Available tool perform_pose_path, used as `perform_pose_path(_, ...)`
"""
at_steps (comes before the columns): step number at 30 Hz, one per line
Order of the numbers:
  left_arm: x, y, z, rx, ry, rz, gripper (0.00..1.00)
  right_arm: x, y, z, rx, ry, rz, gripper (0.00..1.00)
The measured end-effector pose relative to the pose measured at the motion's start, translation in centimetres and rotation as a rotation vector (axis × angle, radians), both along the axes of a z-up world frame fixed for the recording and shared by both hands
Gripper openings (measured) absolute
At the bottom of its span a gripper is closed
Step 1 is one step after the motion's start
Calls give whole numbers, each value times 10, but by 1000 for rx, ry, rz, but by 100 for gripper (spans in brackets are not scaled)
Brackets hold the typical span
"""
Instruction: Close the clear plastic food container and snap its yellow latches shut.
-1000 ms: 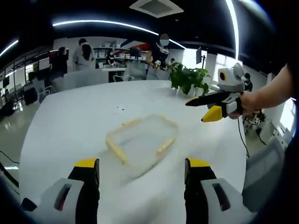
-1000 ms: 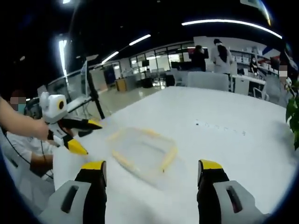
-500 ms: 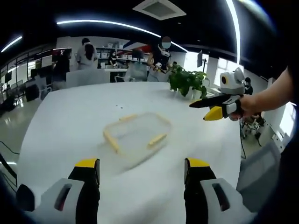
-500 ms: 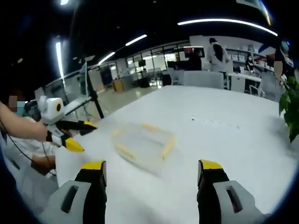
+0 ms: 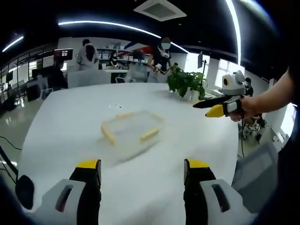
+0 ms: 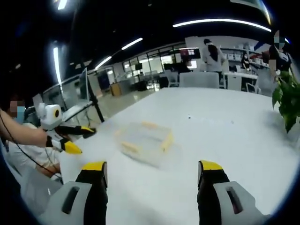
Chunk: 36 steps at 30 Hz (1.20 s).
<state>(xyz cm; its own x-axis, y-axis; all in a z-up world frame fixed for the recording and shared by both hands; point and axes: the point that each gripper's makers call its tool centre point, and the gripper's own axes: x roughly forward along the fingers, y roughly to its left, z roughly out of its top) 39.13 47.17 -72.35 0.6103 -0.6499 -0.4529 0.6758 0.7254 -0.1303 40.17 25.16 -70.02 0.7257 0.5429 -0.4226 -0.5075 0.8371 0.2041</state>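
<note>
While both hands hover above the white desk (image 5: 65,122), each view's own tool rises from the bottom edge with its yellow-tipped jaws spread wide and nothing between them: the left tool (image 5: 139,169) in the left gripper view, the right tool (image 6: 152,170) in the right gripper view.

Beyond the jaws, well apart from either tool, the clear plastic food container (image 5: 131,131) sits on the bare desk top, with yellow latches (image 5: 150,134) along its edges. In the right gripper view the same container (image 6: 145,139) lies at mid-desk. It is blurred in both views, so whether the lid is fully seated and the latches are pressed down is hard to tell.

To the right in the left gripper view, the right tool (image 5: 212,106) is held in a hand (image 5: 243,106) above the desk's edge, its jaws parted. In the right gripper view the left tool (image 6: 77,139) appears at the left, likewise above the desk's edge, held by a hand (image 6: 49,139).

Farther off, a green potted plant (image 5: 185,80) stands at the far side of the desk. Behind it, several people (image 5: 86,54) stand among office furniture under long ceiling lights (image 5: 108,23).
</note>
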Motion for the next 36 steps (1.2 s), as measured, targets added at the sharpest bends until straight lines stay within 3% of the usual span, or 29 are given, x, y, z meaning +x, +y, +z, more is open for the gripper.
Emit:
perform_pose_path(9, -24, 5, -3, -5, 17, 9, 71, -26, -3, 6, 14, -10, -4, 78)
perform_pose_path(14, -37, 5, -3, -7, 13, 14, 70, -43, -7, 0, 19, 5, -17, 78)
perform_pose_path(20, -44, 8, -4, -43, 28, 50, 70, -58, -6, -1, 29, 8, -32, 78)
perform_pose_path(36, -73, 7, -9, -49, 28, 50, 70, -91, -4, -7, 52, 17, -52, 78)
